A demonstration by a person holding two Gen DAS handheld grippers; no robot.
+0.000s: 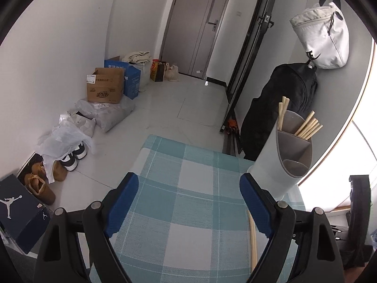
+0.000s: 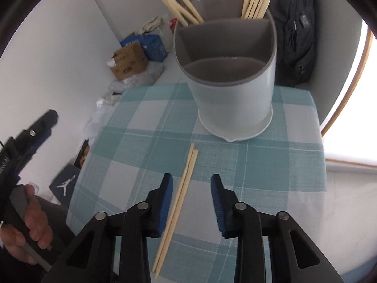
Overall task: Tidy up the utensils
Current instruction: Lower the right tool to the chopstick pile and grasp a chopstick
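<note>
A pale grey utensil holder (image 2: 233,94) with divided compartments stands at the far end of a teal checked tablecloth (image 2: 271,165). Several chopsticks (image 2: 256,0) stand in its back compartments; the front compartment looks empty. A pair of chopsticks (image 2: 181,195) lies flat on the cloth, running between my right gripper's open jaws. My right gripper (image 2: 192,184) is open, just above them. My left gripper (image 1: 188,184) is open and empty over the cloth, left of the holder (image 1: 282,155). A chopstick (image 1: 253,243) lies by its right finger.
The table edge drops to a tiled floor on the left. Cardboard boxes (image 1: 106,87), plastic bags and shoes (image 1: 70,158) line the left wall. A black backpack (image 1: 282,108) and a white bag (image 1: 322,35) hang right behind the holder. The left gripper's handle (image 2: 26,141) shows at the left.
</note>
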